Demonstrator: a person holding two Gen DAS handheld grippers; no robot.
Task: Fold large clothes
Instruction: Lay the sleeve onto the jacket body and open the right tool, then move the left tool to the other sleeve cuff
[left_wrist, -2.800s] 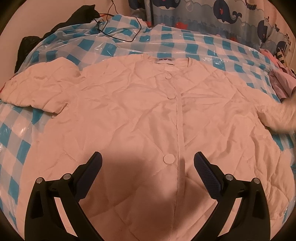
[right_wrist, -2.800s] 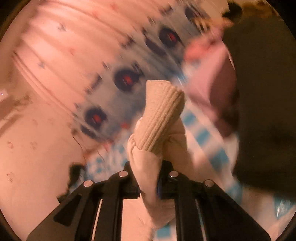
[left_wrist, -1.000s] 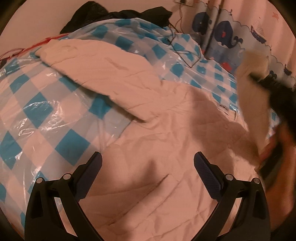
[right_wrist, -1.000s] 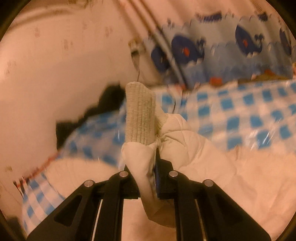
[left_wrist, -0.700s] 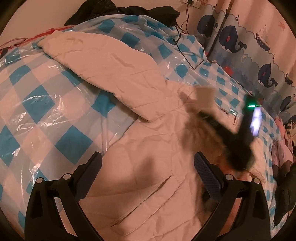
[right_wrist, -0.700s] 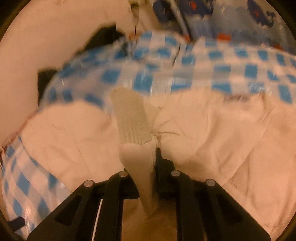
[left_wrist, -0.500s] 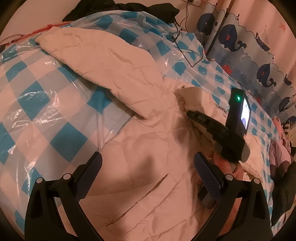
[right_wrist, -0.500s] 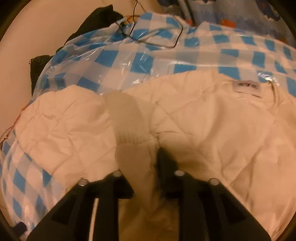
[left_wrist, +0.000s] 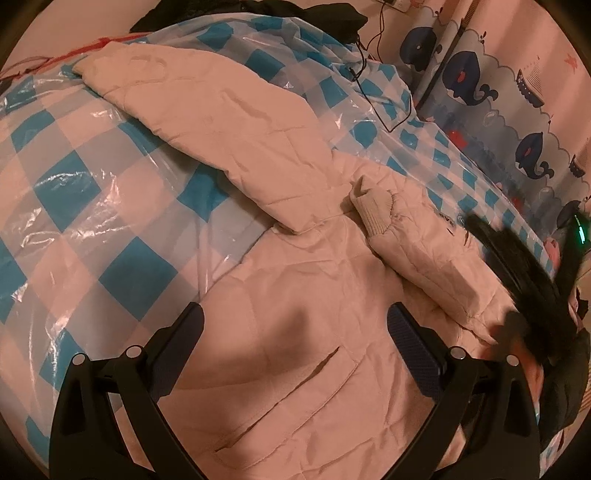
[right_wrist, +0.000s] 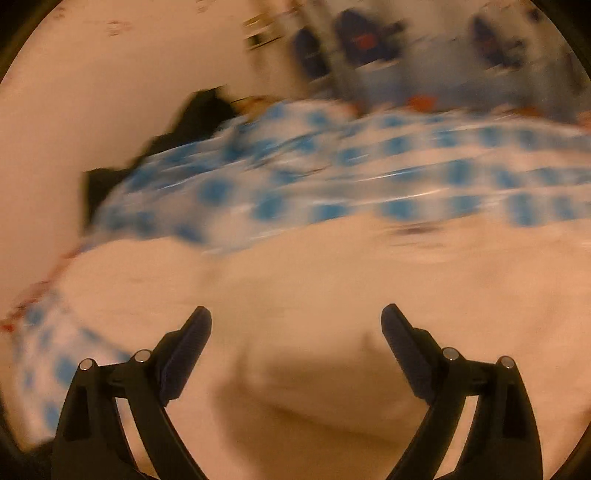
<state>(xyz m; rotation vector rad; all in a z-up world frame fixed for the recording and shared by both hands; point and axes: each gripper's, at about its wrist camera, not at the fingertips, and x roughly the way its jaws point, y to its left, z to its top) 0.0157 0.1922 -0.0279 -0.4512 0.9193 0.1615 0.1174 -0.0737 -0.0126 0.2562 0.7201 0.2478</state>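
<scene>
Between the right gripper's (right_wrist: 295, 332) jaws, nothing: opening wide above the pale quilted jacket (left_wrist: 295, 332), no cloth caught between. Left gripper (left_wrist: 295, 332) likewise wide and empty over the jacket's front. Beyond, one sleeve (left_wrist: 406, 243) laid across the jacket's chest, probably the first fold; the other sleeve (left_wrist: 207, 122) spread out over the checked bed cover (left_wrist: 74, 206).

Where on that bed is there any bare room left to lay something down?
Bare checked cover lies free left of the jacket, below its outstretched sleeve. Another strip runs between the folded sleeve and the whale curtain. The middle is crowded.
</scene>
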